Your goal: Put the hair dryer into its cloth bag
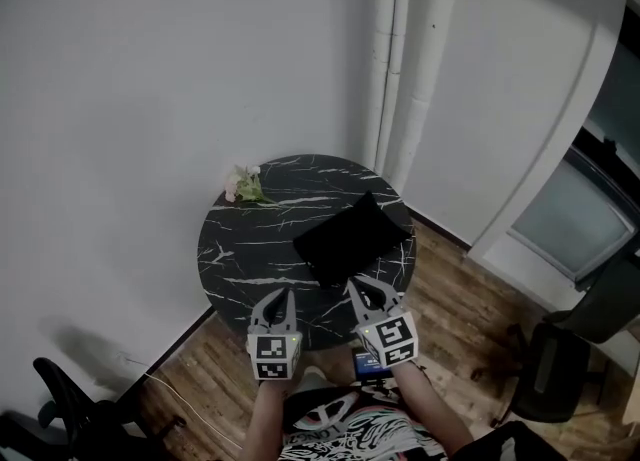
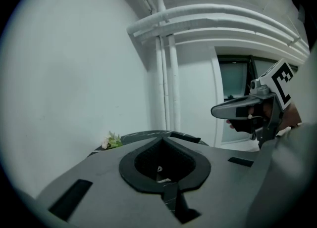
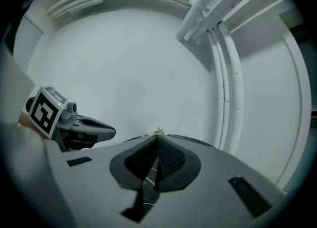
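A black cloth bag (image 1: 352,234) lies flat on the right half of a round black marble table (image 1: 240,249). No hair dryer shows outside the bag. My left gripper (image 1: 283,295) hovers over the table's near edge with its jaws shut and nothing between them; its tips (image 2: 166,138) meet in the left gripper view. My right gripper (image 1: 354,285) is beside it, just short of the bag's near corner, jaws together (image 3: 157,137) and holding nothing. Each gripper sees the other from the side: the right gripper (image 2: 242,109) and the left gripper (image 3: 94,128).
A small bunch of flowers (image 1: 243,185) lies at the table's far left rim. White pipes (image 1: 400,59) run up the wall corner behind. A black office chair (image 1: 70,414) stands at the lower left, a dark chair (image 1: 560,359) at the right on the wooden floor.
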Demonstrator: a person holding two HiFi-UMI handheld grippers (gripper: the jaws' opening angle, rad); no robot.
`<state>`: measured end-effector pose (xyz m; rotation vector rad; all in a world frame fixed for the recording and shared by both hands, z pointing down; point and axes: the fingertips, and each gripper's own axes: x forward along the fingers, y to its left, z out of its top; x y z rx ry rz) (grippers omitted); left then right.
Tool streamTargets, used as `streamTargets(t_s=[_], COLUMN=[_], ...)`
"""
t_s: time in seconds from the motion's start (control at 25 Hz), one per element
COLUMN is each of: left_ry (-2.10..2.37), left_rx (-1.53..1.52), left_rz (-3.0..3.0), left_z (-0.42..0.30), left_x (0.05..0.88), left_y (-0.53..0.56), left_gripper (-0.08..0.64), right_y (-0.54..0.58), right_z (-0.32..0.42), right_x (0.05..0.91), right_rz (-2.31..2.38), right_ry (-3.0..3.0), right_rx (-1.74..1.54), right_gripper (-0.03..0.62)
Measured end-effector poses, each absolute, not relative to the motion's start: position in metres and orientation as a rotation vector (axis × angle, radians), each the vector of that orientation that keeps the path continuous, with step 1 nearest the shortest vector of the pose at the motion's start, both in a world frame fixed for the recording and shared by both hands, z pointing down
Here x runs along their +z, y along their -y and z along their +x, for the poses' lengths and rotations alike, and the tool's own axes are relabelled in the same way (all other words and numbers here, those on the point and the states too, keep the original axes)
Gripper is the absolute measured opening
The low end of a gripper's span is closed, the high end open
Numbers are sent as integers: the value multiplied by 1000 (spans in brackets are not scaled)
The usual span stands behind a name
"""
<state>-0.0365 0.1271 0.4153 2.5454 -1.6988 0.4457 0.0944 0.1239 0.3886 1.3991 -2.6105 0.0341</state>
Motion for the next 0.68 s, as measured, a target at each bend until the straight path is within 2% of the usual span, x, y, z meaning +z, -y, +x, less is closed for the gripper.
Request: streamTargets(t_s=[0.68], left_ry=[1668], left_rx=[430], left_rz=[2542], left_z=[-22], left_x=[417], left_y=[-130], left_gripper=[14], right_y=[-126], right_z=[110], right_x=[391], right_rz=[1407], right_ry=[2608], right_rx=[31], right_gripper=[18])
